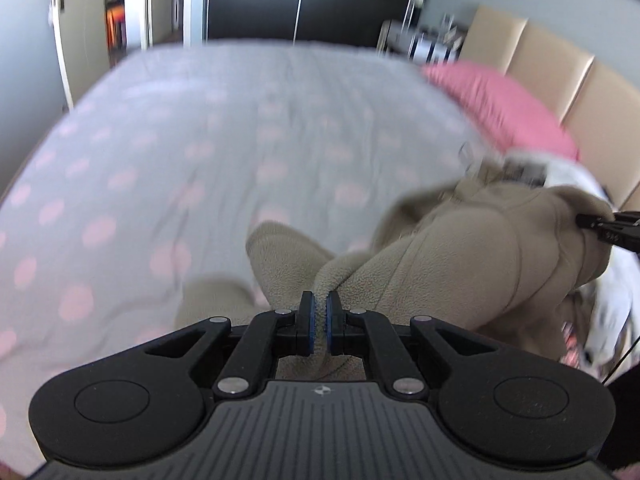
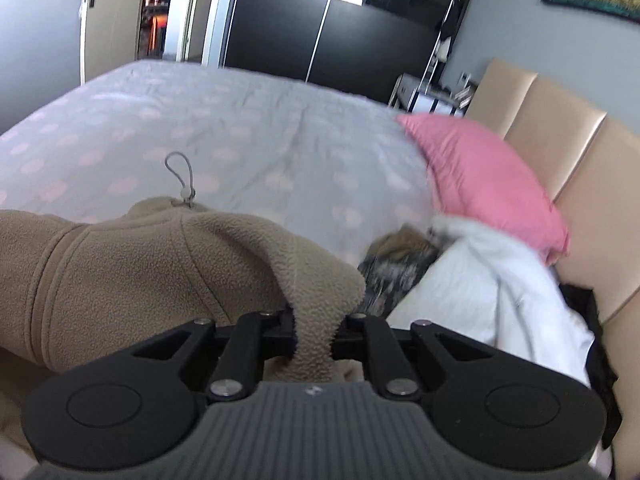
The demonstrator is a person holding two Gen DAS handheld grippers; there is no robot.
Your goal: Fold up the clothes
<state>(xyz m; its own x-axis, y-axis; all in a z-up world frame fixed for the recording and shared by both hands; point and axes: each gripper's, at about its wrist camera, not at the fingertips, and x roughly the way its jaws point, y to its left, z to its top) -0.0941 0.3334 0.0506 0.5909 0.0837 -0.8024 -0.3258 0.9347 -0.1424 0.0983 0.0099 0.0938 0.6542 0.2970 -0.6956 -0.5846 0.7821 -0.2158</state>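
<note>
My left gripper (image 1: 319, 312) and right gripper (image 2: 316, 336) both pinch the fleece top (image 1: 460, 256) – soft, floppy, light – I'd hold its edges.

The beige fleece jacket (image 1: 460, 248) is lifted over the bed (image 1: 240, 128), bunched and hanging between both grippers. Its drawstring loop (image 2: 182, 176) sticks up at 12 o'clock from the hem.

You won't find any readable text, label, brand name or number on anything in either wrist view.
</note>
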